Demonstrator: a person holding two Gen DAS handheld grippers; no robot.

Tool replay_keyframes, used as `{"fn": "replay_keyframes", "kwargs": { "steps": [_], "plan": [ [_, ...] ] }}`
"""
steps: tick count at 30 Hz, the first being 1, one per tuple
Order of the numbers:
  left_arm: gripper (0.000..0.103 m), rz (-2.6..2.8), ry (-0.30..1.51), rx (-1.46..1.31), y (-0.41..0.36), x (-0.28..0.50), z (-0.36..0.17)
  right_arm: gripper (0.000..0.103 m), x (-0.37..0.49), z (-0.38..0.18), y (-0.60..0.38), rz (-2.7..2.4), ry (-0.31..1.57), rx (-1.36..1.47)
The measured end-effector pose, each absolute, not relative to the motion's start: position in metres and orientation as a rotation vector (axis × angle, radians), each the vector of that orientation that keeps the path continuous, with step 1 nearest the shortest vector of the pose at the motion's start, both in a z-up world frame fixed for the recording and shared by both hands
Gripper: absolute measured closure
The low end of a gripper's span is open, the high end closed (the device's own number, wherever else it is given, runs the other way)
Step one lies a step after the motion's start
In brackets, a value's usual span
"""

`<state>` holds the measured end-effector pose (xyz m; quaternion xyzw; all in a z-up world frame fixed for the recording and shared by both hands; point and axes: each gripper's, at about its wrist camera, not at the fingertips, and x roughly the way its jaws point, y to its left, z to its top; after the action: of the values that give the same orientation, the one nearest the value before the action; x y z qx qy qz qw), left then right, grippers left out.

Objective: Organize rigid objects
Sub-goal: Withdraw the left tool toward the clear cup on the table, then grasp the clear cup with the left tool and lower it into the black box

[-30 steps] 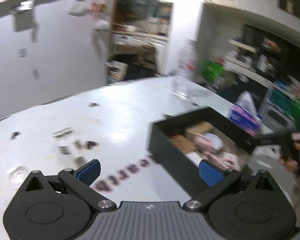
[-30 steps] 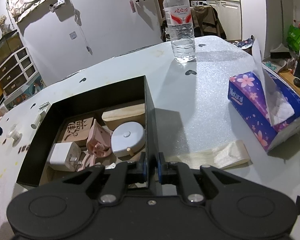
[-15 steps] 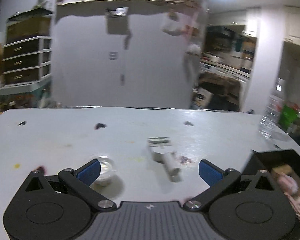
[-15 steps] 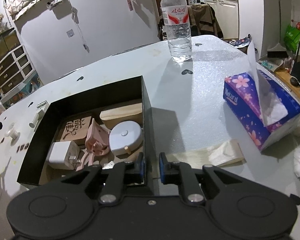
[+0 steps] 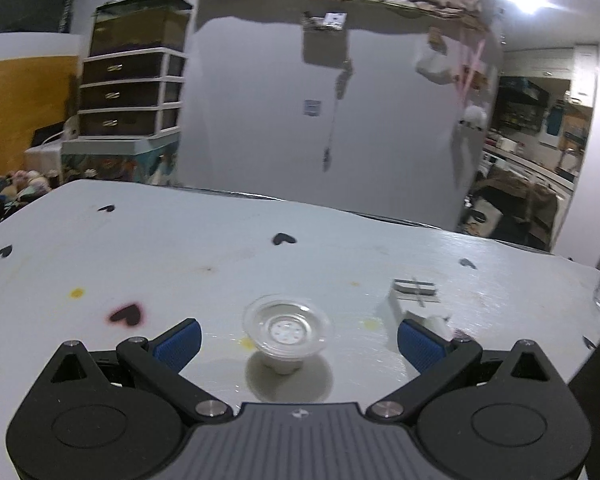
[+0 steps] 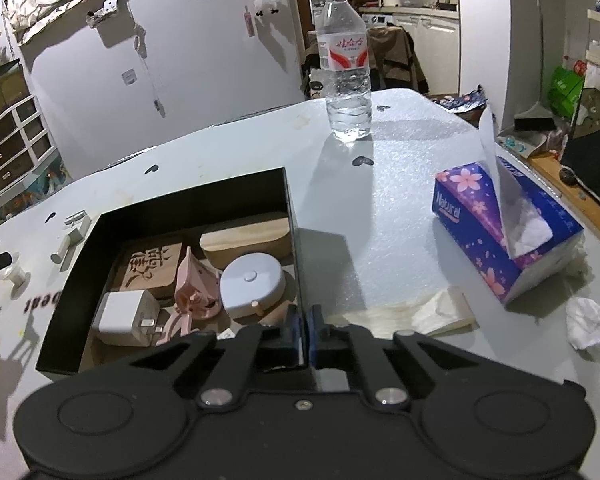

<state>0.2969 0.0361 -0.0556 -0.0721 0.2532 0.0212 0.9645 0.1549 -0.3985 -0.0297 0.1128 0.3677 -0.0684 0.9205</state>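
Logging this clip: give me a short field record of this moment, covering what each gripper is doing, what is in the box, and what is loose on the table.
left gripper: open, empty, lined up on the clear suction cup standing on the table
right gripper: shut on the right wall of the black box
box contents: white charger, pink clip, round white case, carved wooden block, plain wooden block
loose on table: white hook, water bottle, tissue box

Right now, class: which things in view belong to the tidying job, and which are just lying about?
Job:
black box, pinched by right gripper
clear suction cup, between left gripper's open fingers
white hook
charger, pink clip, round tape, boxed

Lying about:
water bottle
tissue box
crumpled tissue
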Motion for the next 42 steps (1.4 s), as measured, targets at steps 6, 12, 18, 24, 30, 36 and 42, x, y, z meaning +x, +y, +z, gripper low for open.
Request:
{"fn": "replay_keyframes", "kwargs": {
  "steps": [6,12,18,24,30,36,42],
  "plan": [
    [0.009,0.075,0.506,-0.136,0.036,0.307,-0.06,0.098,0.153,-0.031,-0.399,-0.161,0.742,0.255],
    [0.029,0.061,0.531,-0.121,0.032,0.319,-0.066,0.097,0.152,-0.031,-0.397,-0.172,0.735,0.256],
    [0.046,0.076,0.537,-0.088,0.029,0.323,-0.069,0.097,0.152,-0.033,-0.397,-0.177,0.741,0.258],
    [0.05,0.018,0.529,-0.109,0.024,0.315,-0.059,0.097,0.152,-0.033,-0.397,-0.177,0.739,0.263],
    [0.05,-0.193,0.498,-0.121,-0.002,0.286,-0.033,0.097,0.152,-0.033,-0.398,-0.176,0.737,0.265],
    [0.05,-0.478,0.497,-0.11,-0.047,0.257,-0.008,0.097,0.151,-0.033,-0.399,-0.168,0.729,0.272],
    [0.05,-0.671,0.53,-0.035,-0.094,0.233,0.0,0.097,0.15,-0.033,-0.4,-0.164,0.725,0.273]
  ]
}}
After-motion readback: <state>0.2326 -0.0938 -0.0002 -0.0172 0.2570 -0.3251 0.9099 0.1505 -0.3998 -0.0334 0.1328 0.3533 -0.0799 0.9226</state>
